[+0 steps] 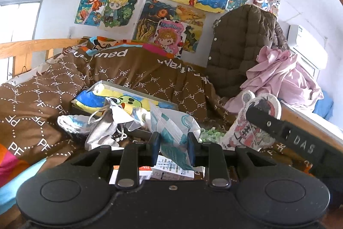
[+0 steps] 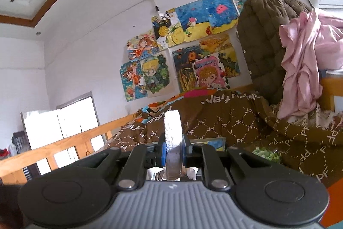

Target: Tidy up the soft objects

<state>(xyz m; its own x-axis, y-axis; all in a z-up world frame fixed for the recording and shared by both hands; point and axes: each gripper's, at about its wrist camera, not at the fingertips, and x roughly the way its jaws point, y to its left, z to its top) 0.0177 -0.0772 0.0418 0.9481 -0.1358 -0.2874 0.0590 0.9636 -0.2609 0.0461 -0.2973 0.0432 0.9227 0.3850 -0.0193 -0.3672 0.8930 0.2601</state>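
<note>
My left gripper (image 1: 173, 143) is shut on a white pouch with a teal print (image 1: 171, 128), its blue pads pressing both sides just above the brown quilt (image 1: 53, 87). To its right, a black finger (image 1: 265, 120) of my right gripper lies across a flat plush doll with a red and white cartoon figure (image 1: 246, 134). In the right wrist view my right gripper (image 2: 173, 148) is shut on that doll (image 2: 172, 128), seen edge-on as a white fuzzy strip standing upright between the pads.
On the quilt lie a grey drawstring bag (image 1: 105, 123), a blue and yellow cartoon cushion (image 1: 120, 100), a white and blue knitted piece (image 1: 70, 123) and green fluff (image 1: 212, 134). A brown quilted jacket (image 1: 242, 46) and pink cloth (image 1: 283, 76) pile up at the right. A wooden rail (image 2: 64, 143) runs left.
</note>
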